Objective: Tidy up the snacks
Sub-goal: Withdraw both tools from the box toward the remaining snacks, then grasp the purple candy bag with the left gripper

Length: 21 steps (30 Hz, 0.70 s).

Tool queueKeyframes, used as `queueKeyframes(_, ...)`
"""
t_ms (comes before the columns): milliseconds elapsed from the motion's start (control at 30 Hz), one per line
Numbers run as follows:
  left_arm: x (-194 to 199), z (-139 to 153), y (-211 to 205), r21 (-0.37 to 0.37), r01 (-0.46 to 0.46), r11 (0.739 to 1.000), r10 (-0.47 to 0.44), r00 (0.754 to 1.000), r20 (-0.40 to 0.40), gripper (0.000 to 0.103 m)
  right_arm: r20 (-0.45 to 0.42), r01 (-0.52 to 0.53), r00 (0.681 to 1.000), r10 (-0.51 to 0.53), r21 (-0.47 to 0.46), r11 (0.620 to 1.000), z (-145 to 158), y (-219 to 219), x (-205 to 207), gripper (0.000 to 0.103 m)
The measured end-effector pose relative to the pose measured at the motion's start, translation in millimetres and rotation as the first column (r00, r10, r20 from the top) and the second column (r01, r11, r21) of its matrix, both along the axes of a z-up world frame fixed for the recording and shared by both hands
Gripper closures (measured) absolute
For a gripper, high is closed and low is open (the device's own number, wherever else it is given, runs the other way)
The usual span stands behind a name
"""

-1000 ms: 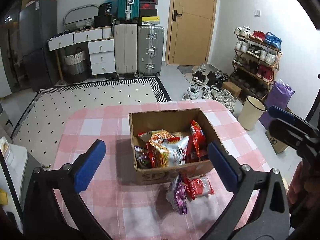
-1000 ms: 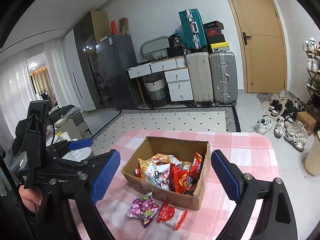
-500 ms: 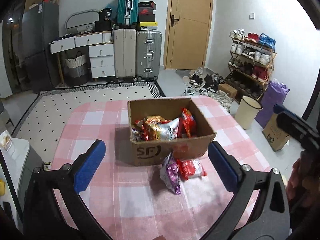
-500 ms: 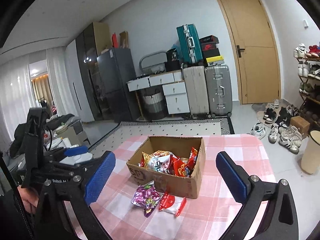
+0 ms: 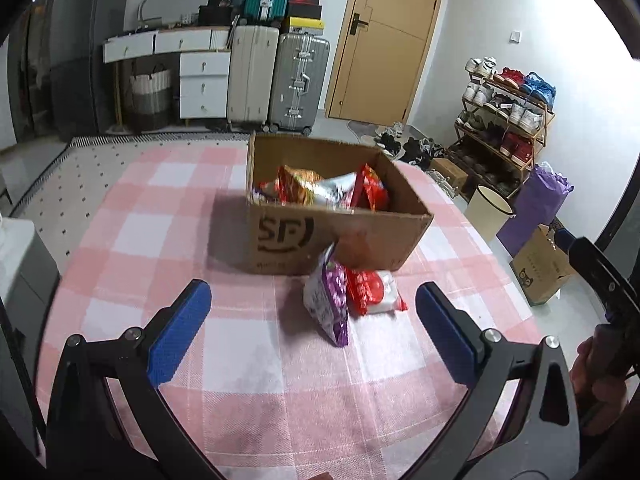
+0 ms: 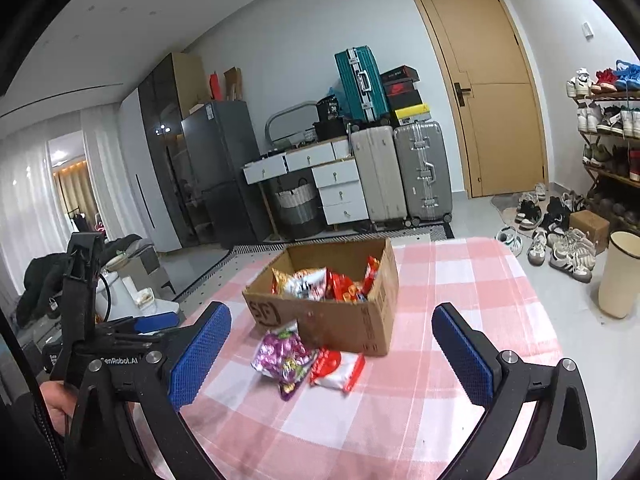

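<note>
A brown cardboard box (image 5: pixel 332 236) (image 6: pixel 352 328) holding several snack bags stands on the pink checked tablecloth (image 5: pixel 168 208) (image 6: pixel 460 280). In front of the box lie a purple snack bag (image 5: pixel 330 300) (image 6: pixel 282 356) and a red-and-white snack bag (image 5: pixel 374 292) (image 6: pixel 338 370), side by side and touching. My left gripper (image 5: pixel 312 328) is open, its blue pads wide apart, short of the two bags. My right gripper (image 6: pixel 330 354) is open too, with nothing between its pads; the bags lie further ahead on the table.
Beyond the table are suitcases (image 5: pixel 276 76), white drawers (image 5: pixel 202 80), a wooden door (image 5: pixel 384 40) and a shoe rack (image 5: pixel 508 116). A cream bin (image 6: pixel 620 276), a purple bag (image 5: pixel 536 208) and a carton stand on the floor to the right.
Both grippers have drawn back from the box and sunk lower; the box and the two bags now sit further ahead in both views. The right gripper's pads spread a little wider.
</note>
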<state>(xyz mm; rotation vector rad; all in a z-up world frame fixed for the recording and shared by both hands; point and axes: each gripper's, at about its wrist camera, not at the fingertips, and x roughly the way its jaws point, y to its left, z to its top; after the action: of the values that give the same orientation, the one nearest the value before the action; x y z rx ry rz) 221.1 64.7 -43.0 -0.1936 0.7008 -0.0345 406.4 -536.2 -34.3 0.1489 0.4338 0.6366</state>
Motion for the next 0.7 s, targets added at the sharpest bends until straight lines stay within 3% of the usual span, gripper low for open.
queueKeyframes(400,42.3,-69.9,-6.7,-0.035,0.032,0.999,-0.035,0.995,-0.093,0.001,-0.095,0.011,0.995,-0.010,0.005,1.000,-38.6,3.1,2.4,0.001)
queueKeyframes(700,88.1,-101.4,-9.9,-0.054,0.032,0.998,-0.039,0.990,-0.136,0.001,-0.109,-0.005,0.994,0.002,-0.028,1.000,-53.9,11.5,2.5,0.001)
